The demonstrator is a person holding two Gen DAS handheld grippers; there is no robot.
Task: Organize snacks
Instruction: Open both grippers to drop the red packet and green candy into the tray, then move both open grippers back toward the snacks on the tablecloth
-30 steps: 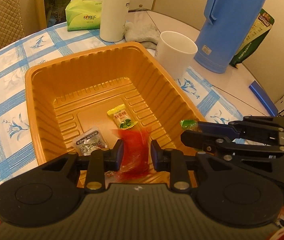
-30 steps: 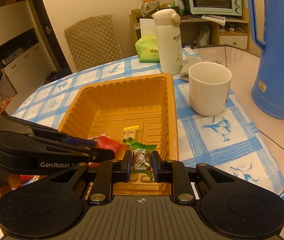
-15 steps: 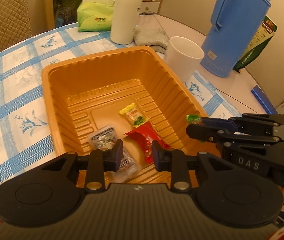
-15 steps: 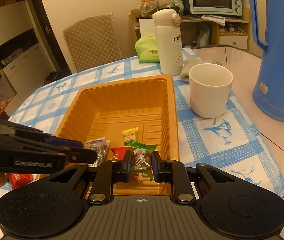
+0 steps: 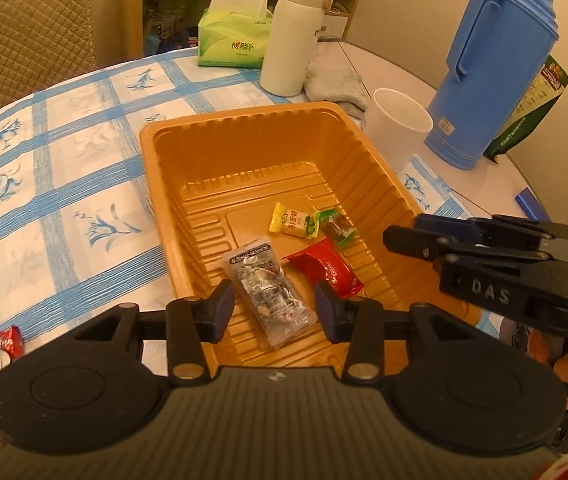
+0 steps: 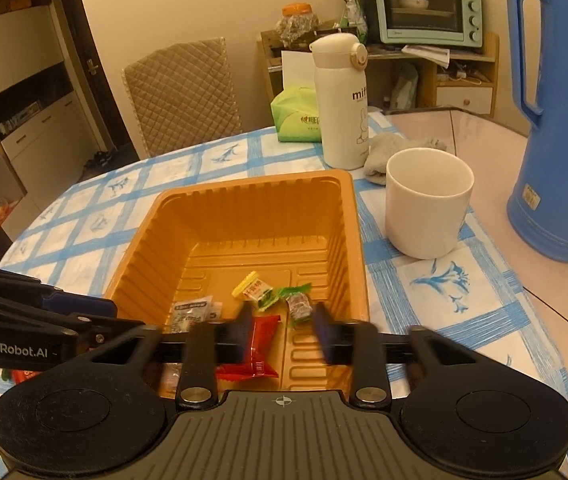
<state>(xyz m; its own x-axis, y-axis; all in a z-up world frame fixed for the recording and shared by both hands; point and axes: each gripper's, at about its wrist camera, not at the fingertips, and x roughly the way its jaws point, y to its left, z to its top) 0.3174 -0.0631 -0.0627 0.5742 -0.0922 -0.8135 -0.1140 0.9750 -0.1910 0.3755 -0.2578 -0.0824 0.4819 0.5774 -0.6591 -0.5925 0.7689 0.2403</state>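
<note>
A: Counter (image 5: 64, 184) carried a blue-checked cloth; orange tray (image 5: 164, 216) sat at its centre.

B: Tray contents?

A: Four snacks on the tray floor: silver packet (image 5: 264, 280), red packet (image 5: 323, 266), yellow candy (image 5: 291, 220), green candy (image 5: 337, 226).

B: Fingers?

A: Left gripper (image 5: 274, 308) was spread wide, holding nothing, over the tray's near rim. Right gripper (image 6: 282, 330) likewise was parted and empty, blurred. White cup (image 6: 427, 204) stood just right of the tray.
</note>
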